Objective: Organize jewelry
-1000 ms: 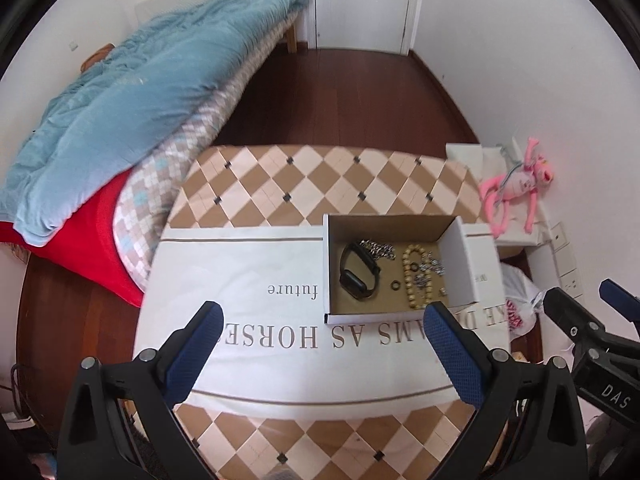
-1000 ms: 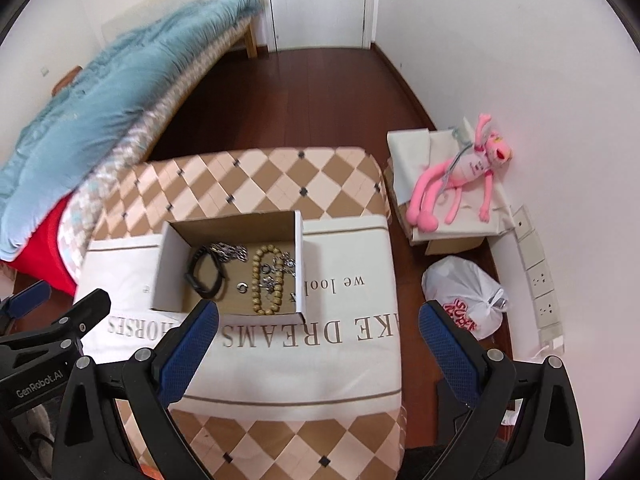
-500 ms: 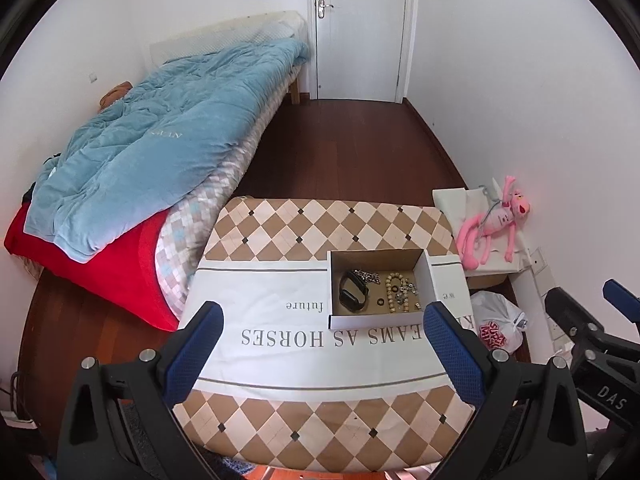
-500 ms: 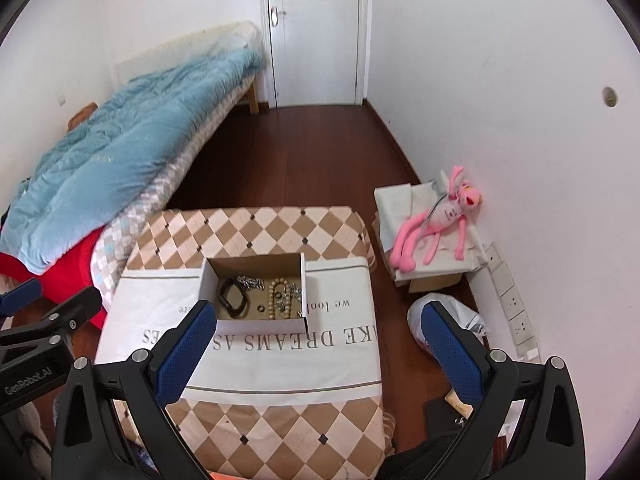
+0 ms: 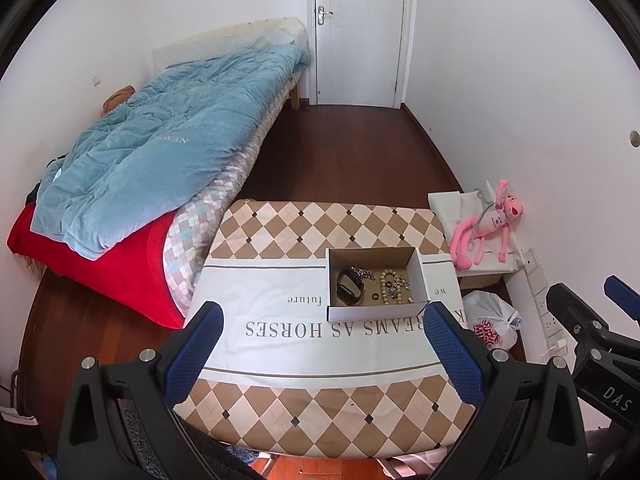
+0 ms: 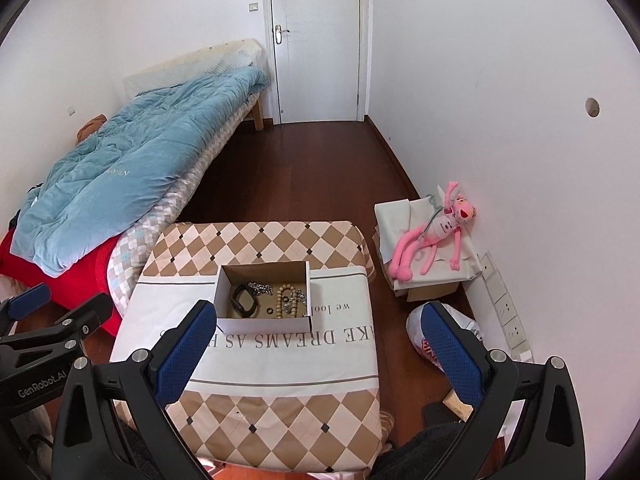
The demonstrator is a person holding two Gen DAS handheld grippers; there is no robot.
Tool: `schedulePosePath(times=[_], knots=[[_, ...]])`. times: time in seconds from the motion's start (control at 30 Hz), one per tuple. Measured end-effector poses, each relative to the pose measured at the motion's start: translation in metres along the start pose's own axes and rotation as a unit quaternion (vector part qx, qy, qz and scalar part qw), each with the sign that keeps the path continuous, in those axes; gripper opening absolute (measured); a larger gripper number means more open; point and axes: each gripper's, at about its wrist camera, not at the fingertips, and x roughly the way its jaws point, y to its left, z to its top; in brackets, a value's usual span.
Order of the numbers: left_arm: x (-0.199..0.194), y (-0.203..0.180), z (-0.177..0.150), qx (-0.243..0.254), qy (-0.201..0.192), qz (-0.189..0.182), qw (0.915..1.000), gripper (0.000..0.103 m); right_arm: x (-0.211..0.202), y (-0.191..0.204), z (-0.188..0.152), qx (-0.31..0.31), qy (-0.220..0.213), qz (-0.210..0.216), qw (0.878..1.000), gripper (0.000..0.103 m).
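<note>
An open white cardboard box [image 5: 376, 312] [image 6: 264, 324] stands on the table's white printed cloth [image 5: 288, 344]. Inside lie a black band [image 5: 349, 286] [image 6: 243, 300], a silver chain [image 5: 362, 272] [image 6: 260, 289], a wooden bead bracelet [image 5: 387, 286] [image 6: 286, 300] and a small dark ring [image 5: 375, 296]. My left gripper [image 5: 320, 348] is open and empty, held high and well back from the box. My right gripper [image 6: 318, 344] is open and empty, also high above the table's near side.
The checkered table [image 5: 320, 412] stands on dark wood floor. A bed with a blue quilt [image 5: 160, 152] and red blanket is at the left. A pink plush toy [image 6: 436, 232] on a box and a white plastic bag [image 5: 490, 326] are by the right wall.
Both grippers have pulled up and back from the box, so the table looks smaller and more of the room shows. Both stay open. The box contents have not moved.
</note>
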Motion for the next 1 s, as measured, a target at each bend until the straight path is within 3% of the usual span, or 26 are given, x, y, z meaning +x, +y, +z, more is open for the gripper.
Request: schedulePosePath(times=[0.53, 1.0], knots=[[0.055, -0.006, 0.033, -0.009, 0.051, 0.006, 0.9987, 0.102, 0.069, -0.001, 0.033, 0.001, 0.05, -0.009, 0.999, 0.103], [0.109, -0.007, 0.041, -0.004, 0.106, 0.022, 0.9941, 0.102, 0.126, 0.002, 0.036, -0.017, 0.115, -0.02, 0.993, 0.103]])
